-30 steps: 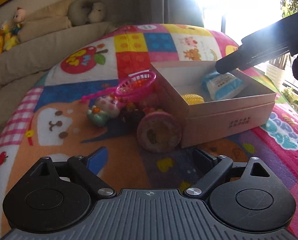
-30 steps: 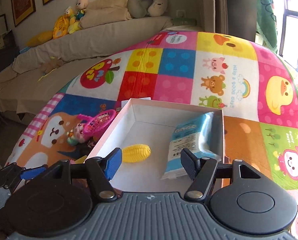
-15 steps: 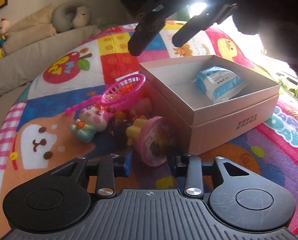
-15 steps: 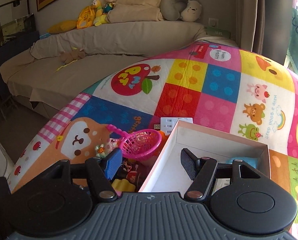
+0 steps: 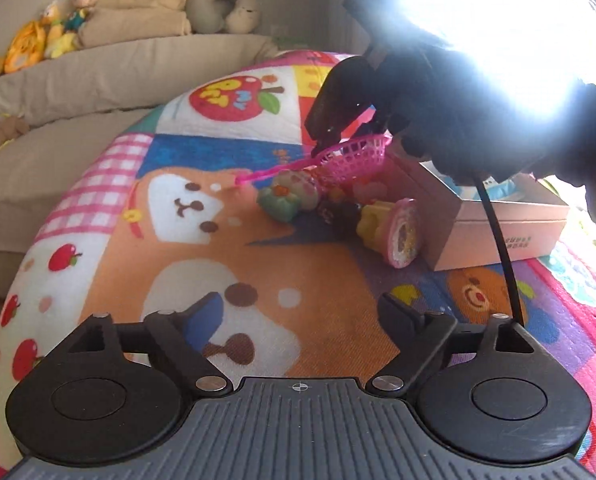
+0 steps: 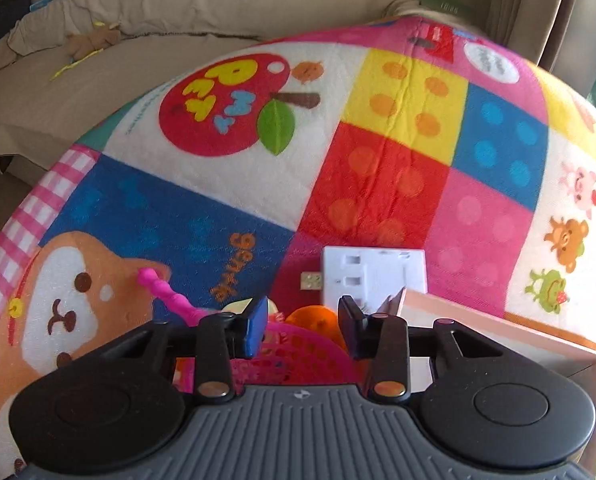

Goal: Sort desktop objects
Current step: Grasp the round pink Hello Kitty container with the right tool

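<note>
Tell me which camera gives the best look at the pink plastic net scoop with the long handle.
The left wrist view: the pink plastic net scoop shows whole, basket and handle, atop the toy pile with the right gripper at its rim. The right wrist view shows only its handle tip and part of the mesh basket behind the fingers.

A tabletop (image 5: 257,300) covered with a bright patchwork cartoon cloth carries everything. On it lies a small heap of toys: a green-and-pink figure (image 5: 287,198), a yellow piece (image 5: 372,226) and a pink round toy (image 5: 404,234) tipped on edge. Just beside the heap sits an open cardboard box (image 5: 498,228). In the right wrist view a white flat card (image 6: 374,276) lies on the cloth behind the box corner (image 6: 498,336).
</note>
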### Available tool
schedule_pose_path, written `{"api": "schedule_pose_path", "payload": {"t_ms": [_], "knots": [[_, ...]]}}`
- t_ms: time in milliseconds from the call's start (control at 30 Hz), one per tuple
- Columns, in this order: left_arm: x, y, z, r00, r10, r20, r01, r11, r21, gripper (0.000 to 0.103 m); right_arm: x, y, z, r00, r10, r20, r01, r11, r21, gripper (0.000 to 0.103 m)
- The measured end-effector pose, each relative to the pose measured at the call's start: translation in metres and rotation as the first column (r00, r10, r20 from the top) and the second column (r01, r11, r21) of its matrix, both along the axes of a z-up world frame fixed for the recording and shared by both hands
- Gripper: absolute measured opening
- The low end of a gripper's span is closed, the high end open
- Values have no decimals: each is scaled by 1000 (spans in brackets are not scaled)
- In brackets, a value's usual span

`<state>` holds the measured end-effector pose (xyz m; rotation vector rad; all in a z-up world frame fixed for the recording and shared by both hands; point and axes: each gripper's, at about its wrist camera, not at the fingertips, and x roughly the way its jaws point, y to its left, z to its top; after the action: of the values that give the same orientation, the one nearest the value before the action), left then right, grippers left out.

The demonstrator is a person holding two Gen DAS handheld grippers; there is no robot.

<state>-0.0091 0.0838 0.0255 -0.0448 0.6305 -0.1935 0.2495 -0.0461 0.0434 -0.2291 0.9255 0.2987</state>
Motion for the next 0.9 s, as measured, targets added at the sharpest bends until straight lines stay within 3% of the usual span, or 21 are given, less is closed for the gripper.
{"api": "schedule_pose_path", "payload": {"t_ms": [133,233,300,400,500,667,833,900], "knots": [[-5,7,-1,1000,-24,-9,23,999,-48,96,-28,8,0,986,108,-128,-97,991,89,31],[-12,8,-2,999,-34,-9,33,997,-65,97,-67,7,7,944,254,-209,-220,960,176,31],[-17,9,-3,999,-44,-13,43,996,-78,98,-95,1,19,935,317,-160,-288,941,180,35],[-23,8,-5,999,-47,-17,45,996,-79,100,-136,-11,32,941,339,11,-339,939,54,49],[-26,8,-8,999,-32,-35,29,998,-64,100,-170,-12,23,899,409,154,-386,908,-162,61],[-35,12,-8,998,10,-60,-13,999,-45,100,-190,-2,-10,842,500,201,-408,836,-367,61],[-44,16,-5,996,29,-79,-31,999,-30,100,-191,3,-39,835,519,183,-390,793,-469,56],[-45,14,-5,996,28,-86,-30,999,-21,101,-198,1,-37,834,516,197,-388,800,-457,56]]}}
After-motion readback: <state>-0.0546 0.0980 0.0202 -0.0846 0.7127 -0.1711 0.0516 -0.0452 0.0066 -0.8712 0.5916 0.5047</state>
